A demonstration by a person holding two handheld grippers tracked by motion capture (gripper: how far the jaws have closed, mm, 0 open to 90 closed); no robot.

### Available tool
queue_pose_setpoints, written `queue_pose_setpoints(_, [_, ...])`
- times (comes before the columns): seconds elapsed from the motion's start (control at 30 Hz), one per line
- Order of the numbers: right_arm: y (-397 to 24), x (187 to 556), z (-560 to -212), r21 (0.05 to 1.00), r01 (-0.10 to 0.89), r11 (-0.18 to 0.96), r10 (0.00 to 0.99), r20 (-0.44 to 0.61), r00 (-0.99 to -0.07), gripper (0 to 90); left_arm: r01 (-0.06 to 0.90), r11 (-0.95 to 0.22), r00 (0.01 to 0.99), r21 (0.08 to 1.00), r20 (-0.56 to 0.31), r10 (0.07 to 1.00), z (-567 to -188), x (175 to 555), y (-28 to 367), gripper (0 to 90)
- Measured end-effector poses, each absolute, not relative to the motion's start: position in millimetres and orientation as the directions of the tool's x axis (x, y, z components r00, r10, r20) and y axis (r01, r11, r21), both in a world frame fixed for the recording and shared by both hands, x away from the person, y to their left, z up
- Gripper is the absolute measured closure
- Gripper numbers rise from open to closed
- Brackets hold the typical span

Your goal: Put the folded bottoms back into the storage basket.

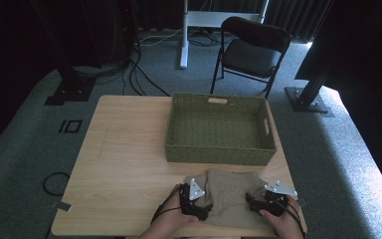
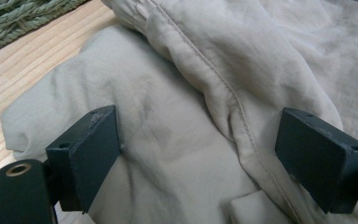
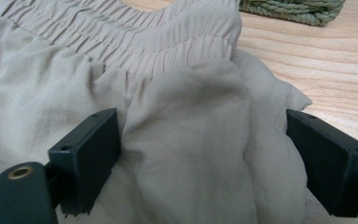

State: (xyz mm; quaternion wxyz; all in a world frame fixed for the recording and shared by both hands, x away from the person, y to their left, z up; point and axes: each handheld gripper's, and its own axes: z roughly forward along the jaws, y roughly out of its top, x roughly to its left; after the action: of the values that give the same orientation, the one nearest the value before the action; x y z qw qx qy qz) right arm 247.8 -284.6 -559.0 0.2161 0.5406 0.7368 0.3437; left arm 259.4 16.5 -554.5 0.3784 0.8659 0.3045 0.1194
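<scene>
A folded beige garment (image 1: 229, 195) lies on the wooden table (image 1: 124, 164) near its front edge, just in front of a green woven basket (image 1: 220, 128). My left gripper (image 1: 195, 198) sits at the garment's left edge and my right gripper (image 1: 269, 198) at its right edge. In the left gripper view the jaws stand wide apart with a seamed fold of the beige cloth (image 2: 205, 102) bulging between them. The right gripper view has its jaws spread around a bunched fold (image 3: 200, 140), below the elastic waistband (image 3: 121, 42). Both grippers are open, their pads resting against the cloth.
The basket is empty and stands at the table's far right half. Bare tabletop stretches to the left. Behind the table stand a black folding chair (image 1: 251, 50), a white desk leg (image 1: 184, 35) and black frame posts, with cables on the grey carpet.
</scene>
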Motion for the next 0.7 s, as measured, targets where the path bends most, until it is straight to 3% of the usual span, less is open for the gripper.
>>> queue_pose_setpoints(0.07, [-284, 247, -559, 0.746, 0.638, 0.191, 0.938, 0.053, -0.343, 22.7, 0.436, -0.526, 0.791, 0.73, -0.032, 0.611, -554, 261, 15, 15.6])
queue_pose_setpoints(0.1, [-284, 247, -559, 0.746, 0.638, 0.191, 0.938, 0.053, -0.343, 22.7, 0.436, -0.526, 0.791, 0.73, -0.032, 0.611, -554, 261, 15, 17.4])
queue_pose_setpoints(0.13, [-282, 246, -557, 0.754, 0.622, 0.211, 0.92, 0.061, -0.387, 39.9, 0.409, -0.539, 0.804, 0.737, -0.011, 0.595, -554, 261, 13, 23.2])
queue_pose_setpoints(0.17, [-282, 246, -557, 0.754, 0.622, 0.211, 0.92, 0.061, -0.387, 39.9, 0.409, -0.539, 0.804, 0.737, -0.011, 0.595, -554, 261, 13, 30.4])
queue_pose_setpoints(0.2, [-281, 246, -557, 0.759, 0.615, 0.214, 0.913, 0.069, -0.402, 47.6, 0.399, -0.54, 0.809, 0.741, -0.007, 0.587, -554, 261, 11, 30.4])
queue_pose_setpoints(0.23, [-278, 245, -555, 0.754, 0.621, 0.215, 0.905, 0.085, -0.416, 60.6, 0.384, -0.541, 0.815, 0.748, 0.001, 0.579, -553, 262, 9, 46.7])
queue_pose_setpoints(0.3, [-274, 245, -552, 0.741, 0.631, 0.231, 0.902, 0.08, -0.424, 70.4, 0.393, -0.526, 0.811, 0.754, -0.015, 0.585, -553, 266, 9, 58.1])
queue_pose_setpoints(0.4, [-269, 244, -548, 0.722, 0.636, 0.272, 0.901, 0.041, -0.432, 76.8, 0.412, -0.5, 0.809, 0.762, -0.053, 0.585, -553, 271, 12, 68.8])
queue_pose_setpoints(0.7, [-276, 243, -535, 0.719, 0.659, 0.223, 0.902, 0.104, -0.419, 79.3, 0.438, -0.462, 0.806, 0.771, -0.109, 0.582, -542, 275, 16, 80.3])
